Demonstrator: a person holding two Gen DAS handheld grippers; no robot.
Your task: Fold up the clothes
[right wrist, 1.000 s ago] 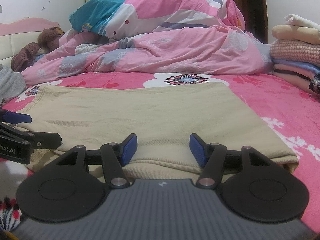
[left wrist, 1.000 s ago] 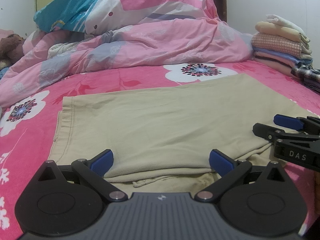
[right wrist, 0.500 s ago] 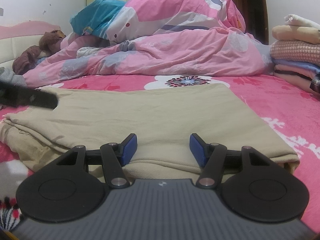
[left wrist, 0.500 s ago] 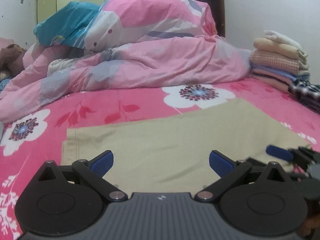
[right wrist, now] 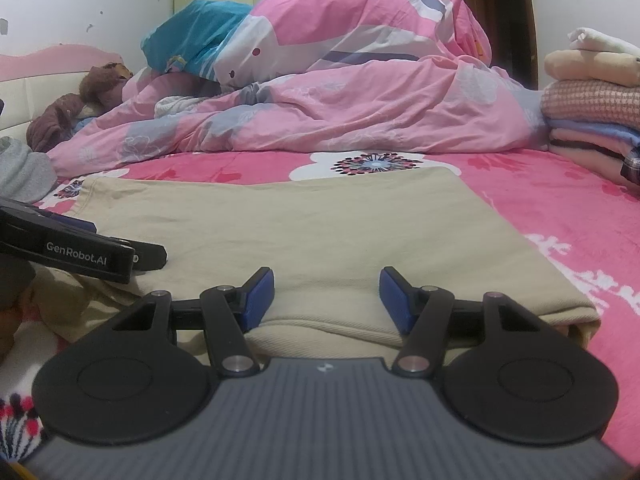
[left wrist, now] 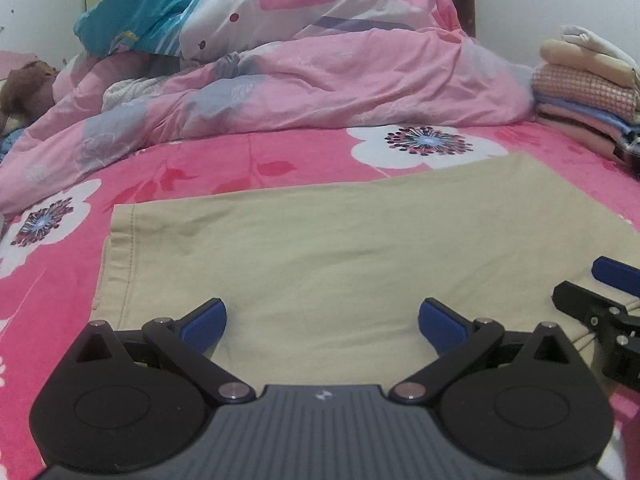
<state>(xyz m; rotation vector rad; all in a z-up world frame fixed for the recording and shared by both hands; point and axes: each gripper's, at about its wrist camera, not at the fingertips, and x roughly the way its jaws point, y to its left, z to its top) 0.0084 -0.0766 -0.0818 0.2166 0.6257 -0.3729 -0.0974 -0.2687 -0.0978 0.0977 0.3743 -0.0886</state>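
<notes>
A beige garment [left wrist: 340,248] lies folded flat on the pink floral bedsheet [left wrist: 224,168]; it also shows in the right wrist view [right wrist: 312,220]. My left gripper [left wrist: 322,318] is open and empty, low over the garment's near edge. My right gripper [right wrist: 326,294] is open and empty, its fingers either side of the ribbed near hem. The right gripper shows at the right edge of the left wrist view [left wrist: 600,296]. The left gripper shows at the left of the right wrist view [right wrist: 80,248].
A heaped pink duvet [left wrist: 304,80] with a blue pillow [left wrist: 140,20] fills the back of the bed. A stack of folded clothes [right wrist: 592,116] stands at the right. A brown plush toy [right wrist: 80,100] and grey cloth [right wrist: 20,172] lie at the left.
My left gripper lifted and moved back over the garment, then came down near its edge again. The right gripper has stayed in place at the hem. Both stayed open.
</notes>
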